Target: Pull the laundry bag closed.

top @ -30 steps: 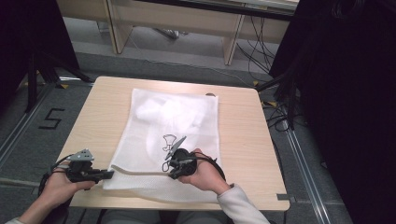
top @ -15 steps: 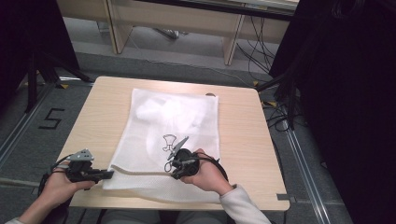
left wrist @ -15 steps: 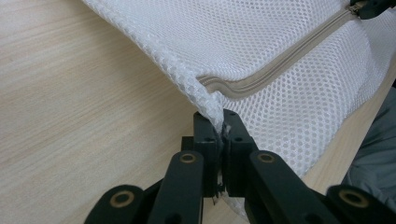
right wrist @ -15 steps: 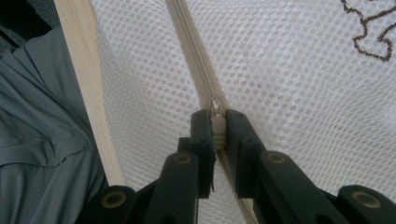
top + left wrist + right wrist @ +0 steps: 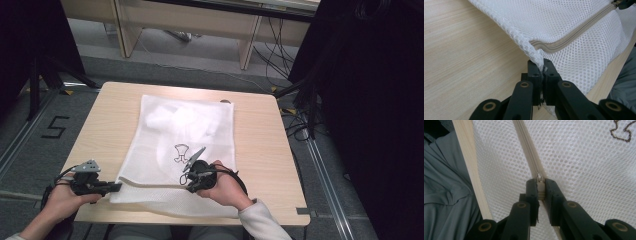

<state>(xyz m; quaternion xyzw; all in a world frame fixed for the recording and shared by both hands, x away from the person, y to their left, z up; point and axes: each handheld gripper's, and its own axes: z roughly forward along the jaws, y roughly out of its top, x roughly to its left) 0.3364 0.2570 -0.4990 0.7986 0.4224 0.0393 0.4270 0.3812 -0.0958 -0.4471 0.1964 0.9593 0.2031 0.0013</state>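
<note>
Little has moved since the earlier frame: the white mesh bag [image 5: 182, 150] lies flat on the table [image 5: 260, 145], its zipper [image 5: 527, 147] along the near edge. Right gripper [image 5: 189, 181] pinches the zipper pull [image 5: 539, 185] mid-edge. Left gripper [image 5: 116, 187] pinches the bag's near-left corner [image 5: 537, 56], jaws pressed together on mesh.
</note>
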